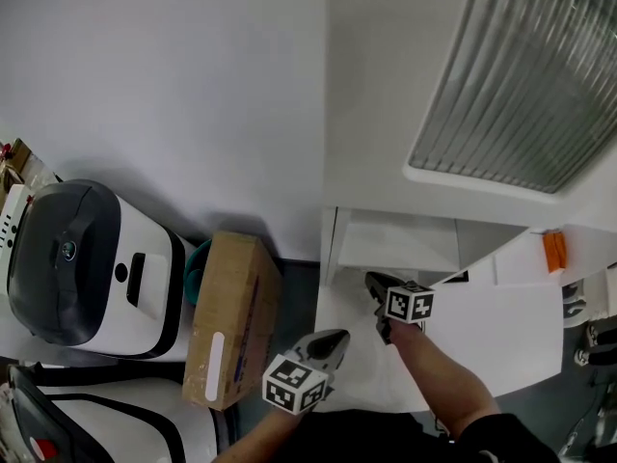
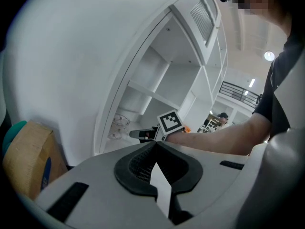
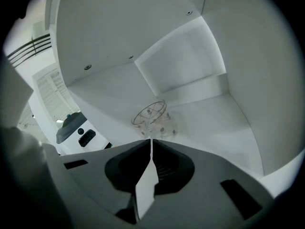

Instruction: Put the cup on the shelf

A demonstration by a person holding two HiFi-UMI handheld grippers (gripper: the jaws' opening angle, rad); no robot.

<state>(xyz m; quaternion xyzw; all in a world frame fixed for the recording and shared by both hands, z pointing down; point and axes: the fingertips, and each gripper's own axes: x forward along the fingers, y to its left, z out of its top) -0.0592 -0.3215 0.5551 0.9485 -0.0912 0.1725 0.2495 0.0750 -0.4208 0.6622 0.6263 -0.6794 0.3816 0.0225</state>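
The cup (image 3: 151,118) is clear glass sprinkled with small dark dots. The shelf (image 3: 209,113) around it is plain white. The left gripper (image 2: 156,144) and right gripper (image 3: 151,141) have pale grey shells with black ribbed pads. Their marker cube (image 1: 409,303) faces carry black-and-white squares. The cardboard box (image 1: 231,316) is tan with a white label, and a teal object (image 1: 198,258) sits behind it. The appliance (image 1: 77,258) is white with a glossy dark grey lid.

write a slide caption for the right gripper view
The clear glass cup stands on the white shelf, just beyond the shut, empty right gripper.
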